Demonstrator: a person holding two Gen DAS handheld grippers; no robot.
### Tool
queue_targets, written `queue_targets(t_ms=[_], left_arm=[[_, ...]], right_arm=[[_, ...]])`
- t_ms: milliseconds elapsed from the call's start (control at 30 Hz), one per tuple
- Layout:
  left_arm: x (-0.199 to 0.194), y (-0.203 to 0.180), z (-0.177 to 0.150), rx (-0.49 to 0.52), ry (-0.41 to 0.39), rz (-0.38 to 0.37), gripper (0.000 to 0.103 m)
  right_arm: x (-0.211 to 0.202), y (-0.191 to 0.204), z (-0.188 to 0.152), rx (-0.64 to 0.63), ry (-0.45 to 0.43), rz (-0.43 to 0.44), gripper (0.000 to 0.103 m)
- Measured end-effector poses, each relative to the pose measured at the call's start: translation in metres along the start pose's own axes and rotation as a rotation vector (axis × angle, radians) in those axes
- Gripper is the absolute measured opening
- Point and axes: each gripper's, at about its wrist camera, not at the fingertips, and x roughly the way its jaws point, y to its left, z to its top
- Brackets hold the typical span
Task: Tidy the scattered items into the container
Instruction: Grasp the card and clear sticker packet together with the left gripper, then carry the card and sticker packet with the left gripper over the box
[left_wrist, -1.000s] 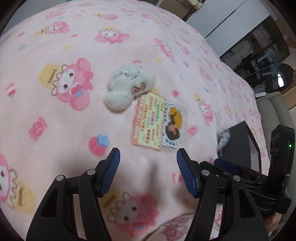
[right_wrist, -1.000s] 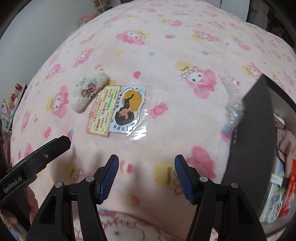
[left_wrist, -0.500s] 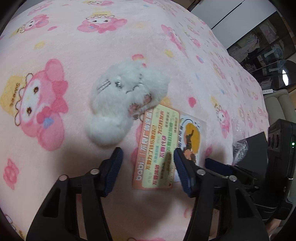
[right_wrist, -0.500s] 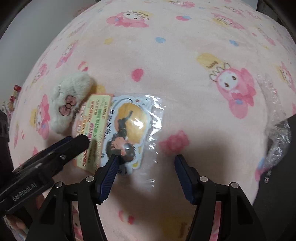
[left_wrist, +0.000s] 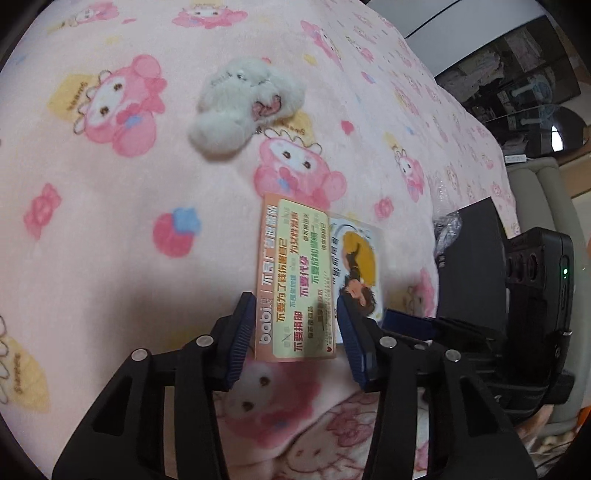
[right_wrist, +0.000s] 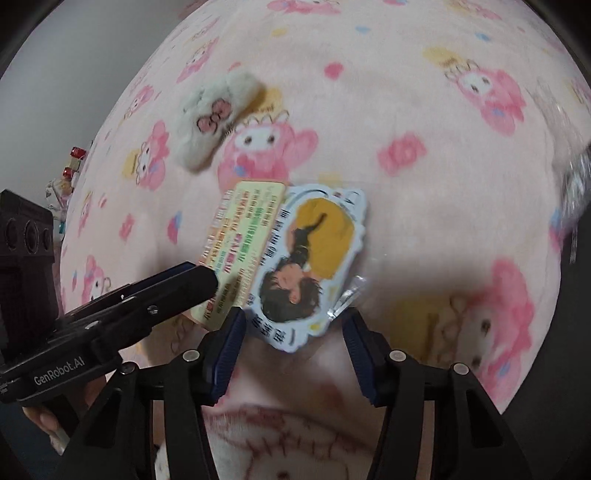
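Observation:
An orange and green printed card (left_wrist: 295, 266) hangs above the pink blanket (left_wrist: 110, 229) with my left gripper (left_wrist: 295, 332) shut on its lower end. Beside it is a cut-out figure sticker in a clear sleeve (right_wrist: 314, 251). Its lower edge sits between the pads of my right gripper (right_wrist: 291, 343), whose jaws are closing on it, and it casts a shadow on the blanket. The left gripper's fingers (right_wrist: 177, 288) reach in from the left onto the card (right_wrist: 243, 236). A white plush toy (left_wrist: 247, 107) lies alone farther back. The black container (left_wrist: 476, 258) stands at the right.
Crinkled clear plastic (left_wrist: 447, 221) lies against the container's near corner. A beige seat (left_wrist: 535, 192) and dark shelves stand beyond the bed's right edge. Small red items (right_wrist: 74, 162) sit past the left edge. A person's fingertip (right_wrist: 44, 421) shows under the left gripper.
Both grippers came down onto the card and the sticker and narrowed around them. Card and sticker now sit away from the plush, up off the blanket.

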Motion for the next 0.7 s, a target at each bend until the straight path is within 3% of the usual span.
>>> queue_targets(t_ms=[167, 333, 433, 500, 700], left_arm=[[0.014, 0.012, 0.015, -0.052, -0.042, 0.029, 0.051], [0.024, 0.019, 0.016, -0.089, -0.051, 0.006, 0.054], [0.018, 0.011, 0.010, -0.057, -0.045, 0.017, 0.045], [0.009, 0.004, 0.004, -0.039, -0.048, 0.016, 0.041], [-0.022, -0.030, -0.017, 0.067, -0.082, 0.054, 0.038]], right_arm=[[-0.007, -0.018, 0.006, 0.070, -0.061, -0.056, 0.052], [0.010, -0.018, 0.019, 0.048, -0.028, -0.007, 0.052], [0.015, -0.011, 0.021, 0.022, -0.022, 0.025, 0.051], [0.012, -0.007, 0.019, 0.005, -0.034, 0.024, 0.041], [-0.019, -0.008, 0.007, 0.037, -0.078, 0.075, 0.039]])
